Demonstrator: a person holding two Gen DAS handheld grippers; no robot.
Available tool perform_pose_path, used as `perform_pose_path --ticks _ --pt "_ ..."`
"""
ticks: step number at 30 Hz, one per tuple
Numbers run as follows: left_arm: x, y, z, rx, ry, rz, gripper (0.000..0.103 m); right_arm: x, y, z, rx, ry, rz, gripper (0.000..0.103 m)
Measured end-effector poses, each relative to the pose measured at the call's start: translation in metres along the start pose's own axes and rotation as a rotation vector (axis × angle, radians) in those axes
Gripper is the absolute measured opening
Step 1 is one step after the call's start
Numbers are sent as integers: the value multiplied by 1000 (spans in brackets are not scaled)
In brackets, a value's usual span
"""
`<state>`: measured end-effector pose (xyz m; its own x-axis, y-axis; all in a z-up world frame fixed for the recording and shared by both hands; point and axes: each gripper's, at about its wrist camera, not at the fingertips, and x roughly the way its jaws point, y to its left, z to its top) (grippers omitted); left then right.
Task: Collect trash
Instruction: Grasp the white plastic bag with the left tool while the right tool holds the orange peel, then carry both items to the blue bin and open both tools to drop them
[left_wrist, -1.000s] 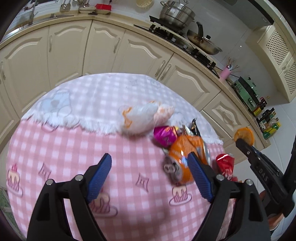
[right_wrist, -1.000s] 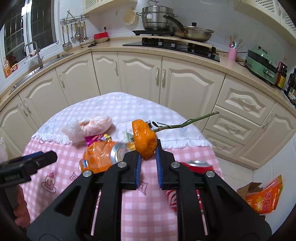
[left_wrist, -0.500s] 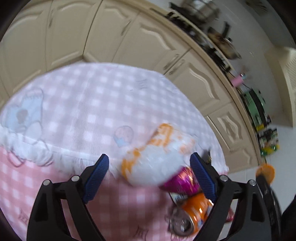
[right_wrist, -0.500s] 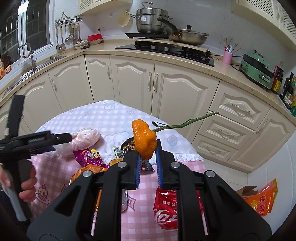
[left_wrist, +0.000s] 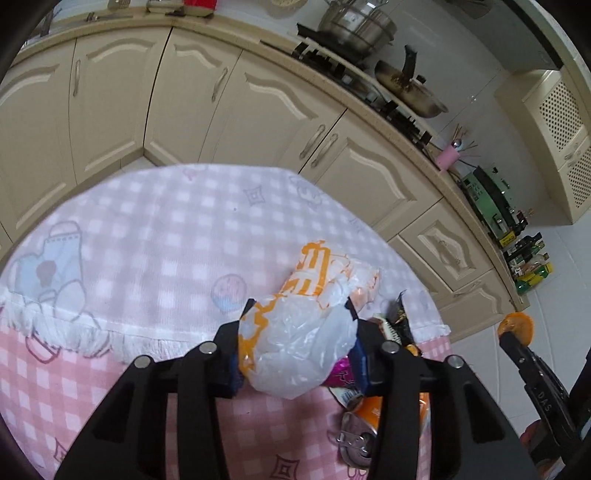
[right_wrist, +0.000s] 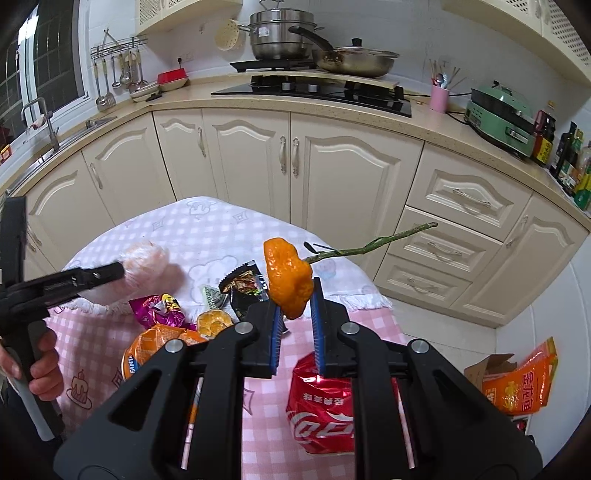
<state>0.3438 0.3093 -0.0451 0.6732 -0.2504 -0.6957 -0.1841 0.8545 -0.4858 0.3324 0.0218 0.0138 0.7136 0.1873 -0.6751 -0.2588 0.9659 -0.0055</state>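
As the left gripper (left_wrist: 295, 347) jaws close, the plastic bag (left_wrist: 299, 343) sits between them.

Black gripper (right_wrist: 296, 317) frames — blue ribbed pads (right_wrist: 276, 334), silver screws (right_wrist: 242, 327)

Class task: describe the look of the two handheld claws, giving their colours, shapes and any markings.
Both the left claw and the right claw have black angular frames, silver round bolts and blue ribbed pads. The right claw's side carries pale lettering.
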Motion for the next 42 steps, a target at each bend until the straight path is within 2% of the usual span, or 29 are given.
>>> perform_pose_path --ticks 6,11,15,24,29,33,38,42 --pt "-28 -19 -5 23 -47 -54 43 -13 -15 -3 26 -14 -11 14" --pt "-38 -44 -15 73 -56 -76 43 -26 -36 -7 59 -29 -30 14" --pt "-41 -70 -26 134 -58 -91 43 -37 -57 -15 91 -35 -52 14" --pt "-38 -156 -59 291 -7 -187 44 -58 -125 -44 194 -29 -113 14" --pt "-20 -216 -84 385 60 -231 44 -69 -172 -69 270 -12 -157 14" --pt "2 -265 -109 472 108 -247 44 -70 -214 -95 335 36 -174 14" --pt "43 -330 -152 568 229 -270 44 -63 -262 -130 418 115 -200 15" --pt "79 -364 -184 610 328 -278 44 -54 -295 -160 480 189 -214 15"
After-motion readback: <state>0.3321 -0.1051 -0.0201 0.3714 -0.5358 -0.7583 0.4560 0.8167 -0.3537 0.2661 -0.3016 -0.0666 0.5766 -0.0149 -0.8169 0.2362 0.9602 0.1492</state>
